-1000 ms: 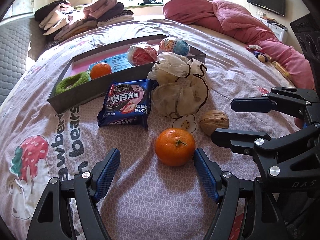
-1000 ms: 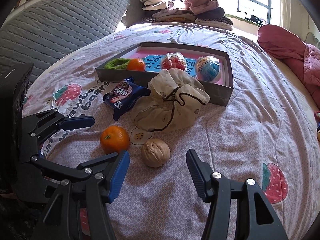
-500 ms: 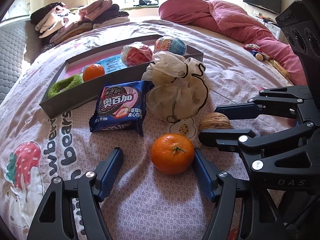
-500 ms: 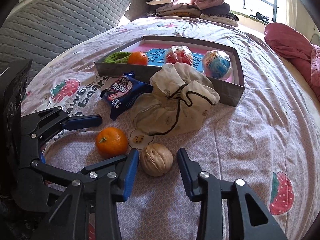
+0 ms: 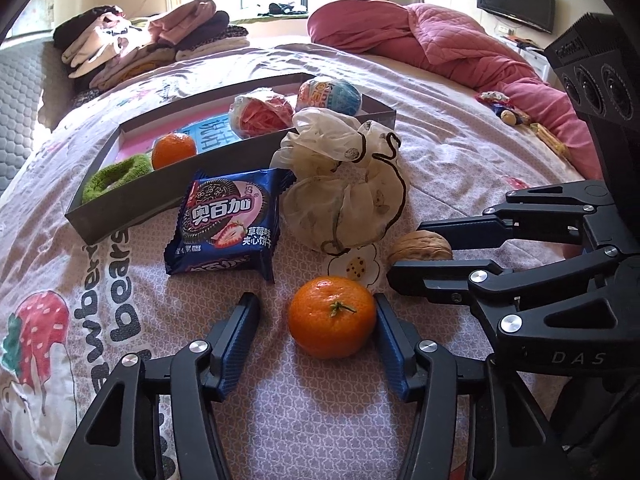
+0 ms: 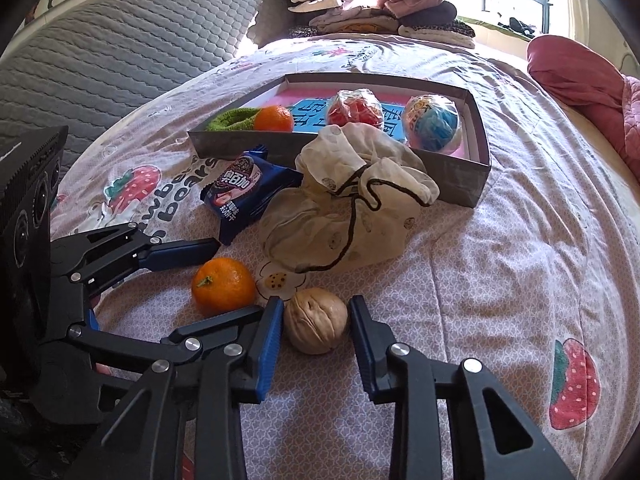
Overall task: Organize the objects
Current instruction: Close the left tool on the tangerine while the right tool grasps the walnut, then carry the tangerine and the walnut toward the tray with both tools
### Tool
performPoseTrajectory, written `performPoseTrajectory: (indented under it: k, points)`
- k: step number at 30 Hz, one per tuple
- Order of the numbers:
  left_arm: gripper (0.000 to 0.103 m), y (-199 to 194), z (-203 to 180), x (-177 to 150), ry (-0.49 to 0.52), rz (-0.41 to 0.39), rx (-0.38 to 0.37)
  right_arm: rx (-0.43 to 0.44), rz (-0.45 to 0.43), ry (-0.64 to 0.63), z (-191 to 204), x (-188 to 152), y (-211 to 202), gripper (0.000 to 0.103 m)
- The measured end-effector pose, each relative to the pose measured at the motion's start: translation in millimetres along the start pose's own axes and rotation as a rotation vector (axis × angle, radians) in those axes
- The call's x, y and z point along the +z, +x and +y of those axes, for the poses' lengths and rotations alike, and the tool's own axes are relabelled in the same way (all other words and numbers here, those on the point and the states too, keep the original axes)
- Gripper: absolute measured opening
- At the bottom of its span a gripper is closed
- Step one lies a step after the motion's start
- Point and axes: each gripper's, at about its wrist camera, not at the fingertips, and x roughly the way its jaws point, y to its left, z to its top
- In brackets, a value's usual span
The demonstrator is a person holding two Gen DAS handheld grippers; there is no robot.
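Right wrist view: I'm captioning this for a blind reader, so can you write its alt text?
A hand-held gripper straddles a walnut on a strawberry-print bedspread, its jaws just closing in with a slight gap on the right. Left of it, a second hand-held gripper brackets an orange; beyond lie a cloth pouch, cookie pack and tray.

Tray [image 5: 132,204]: on the bed [image 5: 460,160], behind everything loose.
In tray: hair tie [image 5: 116,178] leftmost, then a mandarin [image 5: 174,150], a wrapped bundle [image 5: 262,114], a wrapped ball [image 5: 330,96].
Before tray: biscuit packet [image 5: 226,222] left, drawstring bag [image 5: 346,188] right.
Nearest: orange [image 5: 332,328] left of walnut [image 5: 420,246].
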Motion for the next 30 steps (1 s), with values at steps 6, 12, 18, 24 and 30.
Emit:
performPoseTrajectory:
  k: [6, 12, 18, 24, 30]
  points:
    - [0.040, -5, 2, 0, -0.014, -0.006, -0.020, 0.000, -0.012, 0.008, -2, -2, -2, 0.034]
    - [0.039, -9, 3, -3, -0.018, -0.007, -0.027, -0.008, -0.018, -0.001, -1, -3, -2, 0.034]
    - [0.039, -15, 9, -5, -0.035, -0.008, -0.019, 0.001, -0.042, 0.013, -2, -7, -3, 0.034]
    - [0.039, -21, 15, -5, -0.049, -0.014, 0.010, 0.023, -0.073, 0.031, -4, -7, -6, 0.034]
    - [0.039, -26, 23, -4, -0.063, -0.010, 0.030, 0.048, -0.102, 0.048, -4, -6, -12, 0.034]
